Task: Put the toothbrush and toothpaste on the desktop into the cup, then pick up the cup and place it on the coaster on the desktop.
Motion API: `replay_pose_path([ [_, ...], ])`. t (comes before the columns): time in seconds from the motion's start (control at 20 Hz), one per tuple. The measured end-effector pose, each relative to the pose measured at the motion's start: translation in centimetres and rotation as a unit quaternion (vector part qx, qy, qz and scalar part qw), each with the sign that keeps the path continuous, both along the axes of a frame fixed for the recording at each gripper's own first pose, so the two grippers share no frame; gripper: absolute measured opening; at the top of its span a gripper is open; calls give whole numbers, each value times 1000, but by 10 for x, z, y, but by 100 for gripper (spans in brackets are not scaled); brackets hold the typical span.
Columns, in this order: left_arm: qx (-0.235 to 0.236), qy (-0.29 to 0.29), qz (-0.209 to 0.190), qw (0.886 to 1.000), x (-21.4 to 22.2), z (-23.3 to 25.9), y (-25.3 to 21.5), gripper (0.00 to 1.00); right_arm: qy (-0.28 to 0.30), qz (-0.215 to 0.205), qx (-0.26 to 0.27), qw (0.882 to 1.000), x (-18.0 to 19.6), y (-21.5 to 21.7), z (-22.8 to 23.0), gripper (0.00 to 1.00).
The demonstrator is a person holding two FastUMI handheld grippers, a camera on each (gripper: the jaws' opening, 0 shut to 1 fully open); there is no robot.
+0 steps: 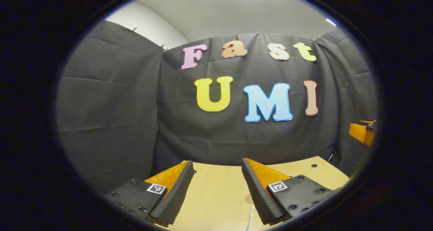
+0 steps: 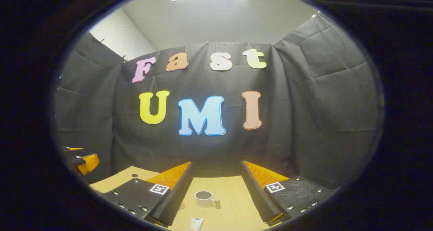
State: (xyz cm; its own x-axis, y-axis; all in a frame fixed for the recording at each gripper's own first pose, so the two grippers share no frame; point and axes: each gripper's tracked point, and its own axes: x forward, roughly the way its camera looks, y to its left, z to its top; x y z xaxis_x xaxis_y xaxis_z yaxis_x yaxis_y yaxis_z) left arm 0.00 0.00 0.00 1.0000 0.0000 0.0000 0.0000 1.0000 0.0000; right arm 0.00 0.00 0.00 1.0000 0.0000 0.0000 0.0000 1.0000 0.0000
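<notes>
Already upright on the desktop (image 2: pixel 230 193), the cup (image 2: pixel 205 198) stood empty between the spread fingers of the right gripper (image 2: pixel 216 187).
Its handle pointed toward four o'clock; the toothpaste (image 2: pixel 196 224) lay near it at six o'clock. Across the desk, the left gripper (image 1: pixel 218 187) hung released over bare wood, with the coaster (image 1: pixel 249 199) and the pale toothbrush (image 1: pixel 250 219) beside its right finger at five o'clock. Neither gripper grasped anything.
</notes>
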Motion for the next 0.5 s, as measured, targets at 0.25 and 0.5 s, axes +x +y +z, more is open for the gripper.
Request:
replay_pose_path([
  [0.25,5,-29,-3,1000,3,17,-12,93,21,9,15,1000,-5,0,-16,88],
  [0.5,-4,-6,-40,999,12,0,-36,93,50,22,24,998,-1,4,-33,88],
])
